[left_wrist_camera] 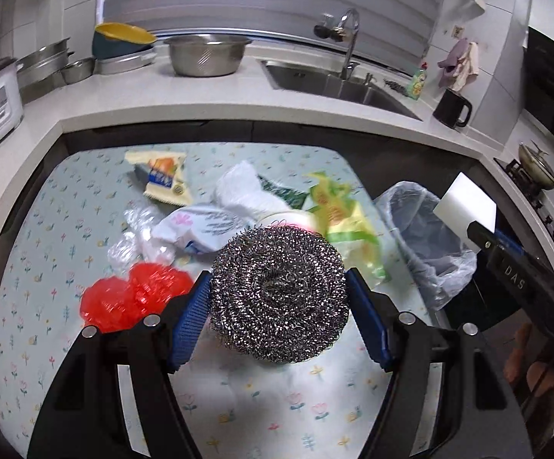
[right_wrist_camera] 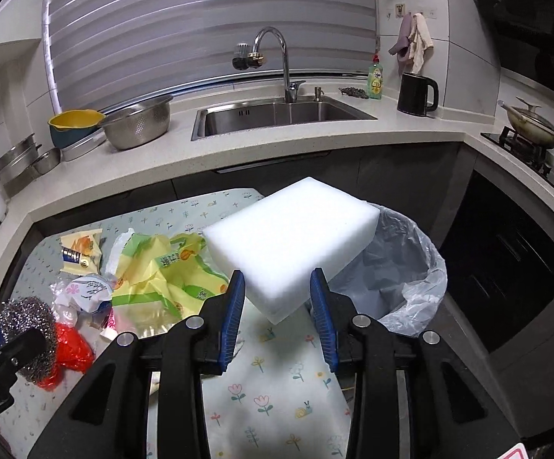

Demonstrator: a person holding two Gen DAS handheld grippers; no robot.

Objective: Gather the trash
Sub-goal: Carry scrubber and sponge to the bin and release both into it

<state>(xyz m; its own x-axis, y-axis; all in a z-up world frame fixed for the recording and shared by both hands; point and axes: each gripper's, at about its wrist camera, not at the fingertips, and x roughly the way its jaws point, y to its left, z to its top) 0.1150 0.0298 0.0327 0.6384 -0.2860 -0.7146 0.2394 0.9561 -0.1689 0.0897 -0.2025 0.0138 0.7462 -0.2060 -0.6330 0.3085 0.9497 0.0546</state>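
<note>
Steel wool scrubber sits clamped between the blue pads of my left gripper, above the flowered cloth. My right gripper pinches a white sponge block just beside the lined bin; wrappers litter the cloth.

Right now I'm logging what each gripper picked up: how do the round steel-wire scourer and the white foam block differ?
The steel-wire scourer is round, grey and glinting; the white foam block is rectangular, smooth and matte. The scourer fills wide-set jaws; the block sits between narrower ones. Both are held off the table.
</note>
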